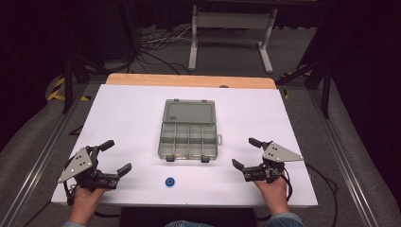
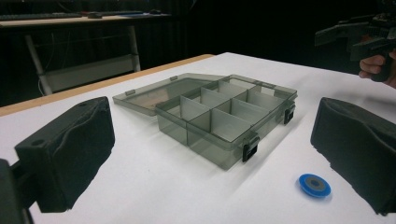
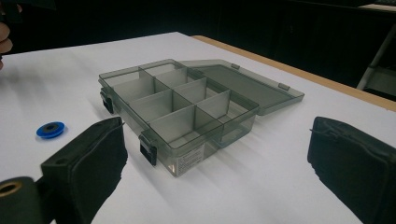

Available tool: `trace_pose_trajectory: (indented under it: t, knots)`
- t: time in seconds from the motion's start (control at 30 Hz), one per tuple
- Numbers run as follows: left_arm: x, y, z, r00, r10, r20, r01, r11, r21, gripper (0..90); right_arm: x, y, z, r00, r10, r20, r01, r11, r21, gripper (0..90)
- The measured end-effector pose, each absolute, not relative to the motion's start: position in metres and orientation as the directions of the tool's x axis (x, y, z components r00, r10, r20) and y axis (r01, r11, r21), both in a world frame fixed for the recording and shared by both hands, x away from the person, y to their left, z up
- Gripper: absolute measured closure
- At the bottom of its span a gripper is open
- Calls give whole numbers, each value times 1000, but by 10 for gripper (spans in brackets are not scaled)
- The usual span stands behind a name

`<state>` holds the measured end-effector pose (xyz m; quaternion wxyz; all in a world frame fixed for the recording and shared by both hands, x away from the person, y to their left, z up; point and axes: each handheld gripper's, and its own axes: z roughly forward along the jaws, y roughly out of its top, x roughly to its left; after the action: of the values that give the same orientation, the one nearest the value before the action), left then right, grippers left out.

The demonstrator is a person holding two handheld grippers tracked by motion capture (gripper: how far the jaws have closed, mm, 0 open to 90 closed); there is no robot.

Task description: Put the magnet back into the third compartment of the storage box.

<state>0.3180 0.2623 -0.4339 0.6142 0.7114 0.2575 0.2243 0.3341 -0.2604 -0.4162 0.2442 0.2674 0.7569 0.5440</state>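
Flanking the open box (image 1: 188, 135), left gripper (image 1: 114, 157) and right gripper (image 1: 247, 152) gape empty; blue disc (image 1: 169, 182) lies near, nothing between.

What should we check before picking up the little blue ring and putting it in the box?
1. Box lid lies open, flat behind it: ok.
2. Compartments look bare: ok.
3. Blue ring lies flat on the white table, apart from the box: ok.
4. Left gripper jaws wide, nothing between them: ok.
5. Right gripper jaws wide, nothing between them: ok.
6. Which compartment the ring belongs in: cannot tell.
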Motion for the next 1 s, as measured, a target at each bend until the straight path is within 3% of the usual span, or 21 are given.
trace_pose_trajectory:
  t: [1.0]
  knots:
    - [318,262,-434,769,640,3,92,-116,989,3,345,-196,-402,-853,522,-26,138,272,952,34]
